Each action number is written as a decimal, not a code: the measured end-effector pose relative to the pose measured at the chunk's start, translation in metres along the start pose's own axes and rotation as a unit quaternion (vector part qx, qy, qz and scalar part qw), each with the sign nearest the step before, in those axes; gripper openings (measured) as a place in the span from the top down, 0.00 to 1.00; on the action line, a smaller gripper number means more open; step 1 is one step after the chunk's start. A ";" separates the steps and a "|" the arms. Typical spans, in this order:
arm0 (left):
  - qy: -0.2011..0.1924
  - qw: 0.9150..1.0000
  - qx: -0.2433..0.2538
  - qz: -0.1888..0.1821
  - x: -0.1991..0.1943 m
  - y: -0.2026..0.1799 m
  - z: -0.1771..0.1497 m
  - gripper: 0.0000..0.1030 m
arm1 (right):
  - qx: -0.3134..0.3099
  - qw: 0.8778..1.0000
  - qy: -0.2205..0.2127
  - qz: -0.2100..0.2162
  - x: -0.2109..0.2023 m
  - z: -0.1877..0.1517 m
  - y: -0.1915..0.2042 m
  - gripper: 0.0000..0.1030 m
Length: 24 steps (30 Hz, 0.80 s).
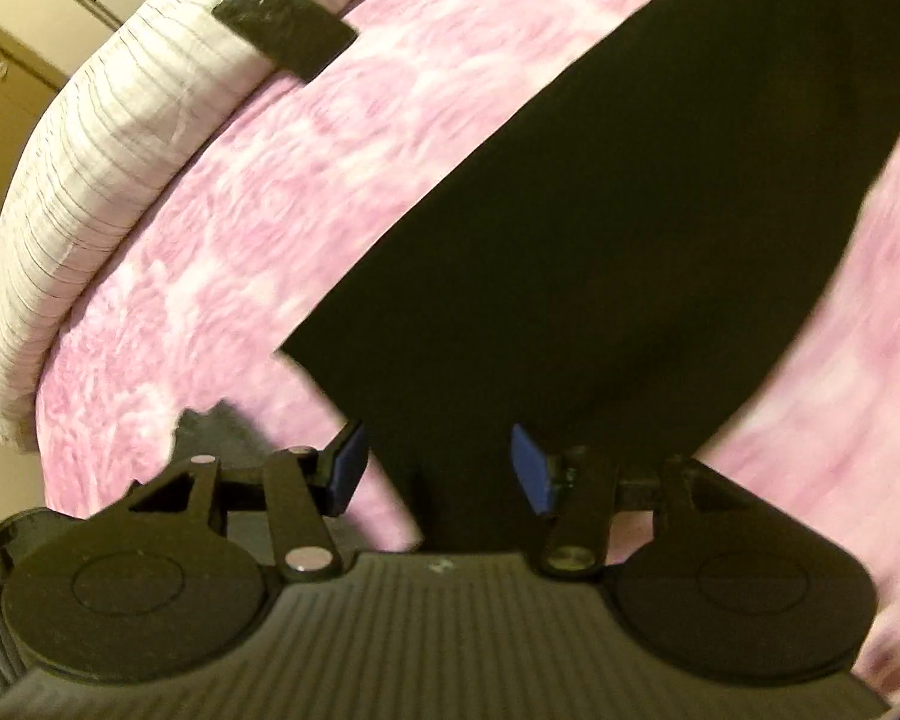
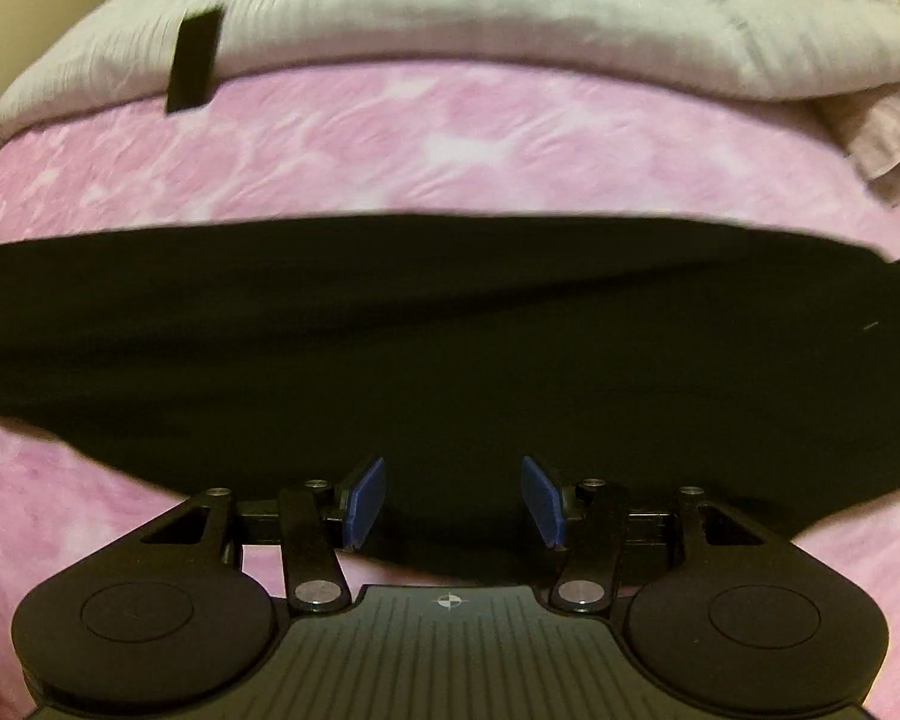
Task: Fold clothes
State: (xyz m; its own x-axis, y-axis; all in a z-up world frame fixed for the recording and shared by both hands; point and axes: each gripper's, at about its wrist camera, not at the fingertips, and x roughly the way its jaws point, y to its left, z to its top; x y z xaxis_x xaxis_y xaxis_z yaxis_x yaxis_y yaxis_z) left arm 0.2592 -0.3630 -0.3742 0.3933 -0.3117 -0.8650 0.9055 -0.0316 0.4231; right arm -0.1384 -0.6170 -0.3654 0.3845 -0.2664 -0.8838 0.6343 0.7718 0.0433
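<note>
Nearest in each wrist view are the blue-padded fingers, and both pairs stand spread apart with nothing between them. The left gripper (image 1: 438,468) hangs over a narrow end of the black garment (image 1: 600,228); the cloth's corner lies just ahead of and between its fingers, its left pad over pink cover and its right pad over black cloth. The right gripper (image 2: 453,501) sits at the garment's near long edge, which passes between and just behind its fingers.

The garment (image 2: 426,348) lies as a long, flat, dark band on the pink bedspread (image 2: 390,138), running out to both sides of the right fingers. Such a band would fit a piece already folded lengthwise or one laid out flat for folding; the pictures do not settle which. Any grip would go best with each pair of fingers closing on an edge through all layers, low to the bed, and with both ends carried level so the band stays unwrinkled.

Beyond the fingers lies a pale grey quilt (image 2: 510,18), with a small black rectangular object (image 2: 195,60) on its edge. No containers show in either view.
</note>
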 end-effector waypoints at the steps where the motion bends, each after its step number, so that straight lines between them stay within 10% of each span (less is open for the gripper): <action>1: 0.001 1.000 0.006 0.004 0.006 0.011 -0.010 0.54 | 0.002 1.000 0.001 0.004 0.001 0.002 0.016 0.47; 7: -0.015 1.000 0.000 0.023 -0.002 0.050 -0.043 0.57 | -0.017 1.000 0.009 0.022 0.003 0.003 0.074 0.47; 12: -0.090 0.995 0.027 -0.032 -0.042 0.020 -0.037 0.55 | 0.031 0.999 0.020 0.017 0.008 -0.011 0.076 0.47; 24: -0.011 0.994 0.095 -0.053 -0.006 -0.007 -0.011 0.57 | 0.217 0.973 -0.021 -0.076 -0.028 -0.071 -0.011 0.44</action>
State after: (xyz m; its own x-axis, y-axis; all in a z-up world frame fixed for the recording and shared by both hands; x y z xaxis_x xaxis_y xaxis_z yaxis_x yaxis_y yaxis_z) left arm 0.2525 -0.3506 -0.3745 0.2919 -0.3181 -0.9020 0.8941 -0.2442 0.3754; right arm -0.2038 -0.5775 -0.3743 0.2847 -0.3888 -0.8762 0.9063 0.4070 0.1139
